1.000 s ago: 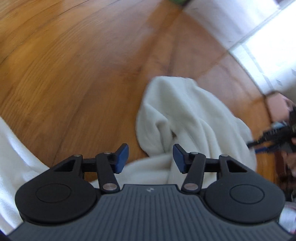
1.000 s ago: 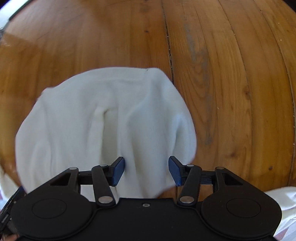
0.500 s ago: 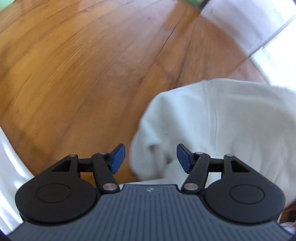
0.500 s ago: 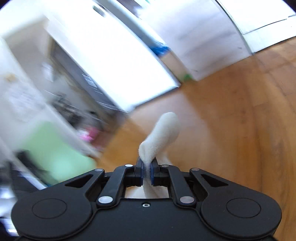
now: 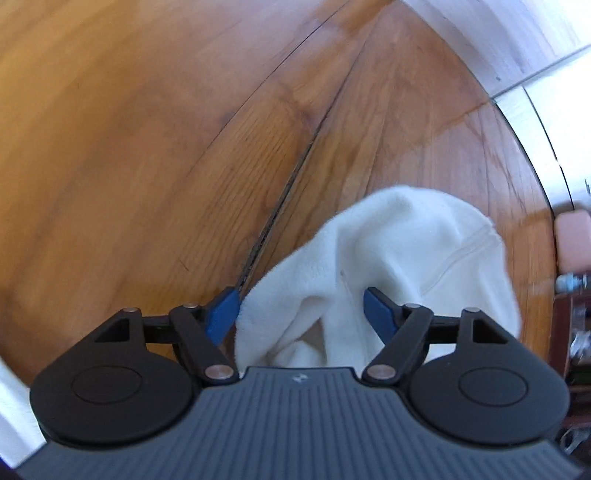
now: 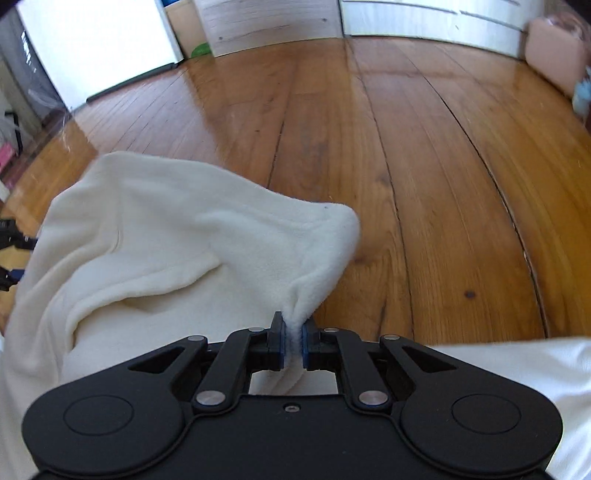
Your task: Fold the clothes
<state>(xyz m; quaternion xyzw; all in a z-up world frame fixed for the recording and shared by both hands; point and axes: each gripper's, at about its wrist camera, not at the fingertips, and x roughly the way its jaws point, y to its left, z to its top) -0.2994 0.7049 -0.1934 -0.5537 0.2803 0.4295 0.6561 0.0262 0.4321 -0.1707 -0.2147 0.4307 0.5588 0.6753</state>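
Observation:
A cream fleece garment (image 6: 173, 240) is bunched over the wooden floor (image 6: 424, 155). My right gripper (image 6: 293, 341) is shut on a pinch of its edge, and the cloth drapes away to the left. In the left wrist view the same garment (image 5: 399, 251) shows a seam and hangs between the blue fingertips (image 5: 376, 310). My left gripper (image 5: 301, 312) is open, with a fold of the cloth lying in the gap. Whether the pads touch it I cannot tell.
More white fabric (image 6: 517, 369) lies at the lower right, and a strip of white fabric (image 5: 11, 398) at the lower left. White cabinets (image 6: 273, 18) and a bright doorway (image 6: 96, 40) stand at the far side. A pink box (image 6: 554, 48) sits at the right.
My right gripper closed on the garment's edge and lifted it, and now holds it low over the floor. My left gripper stayed open and moved in around a fold.

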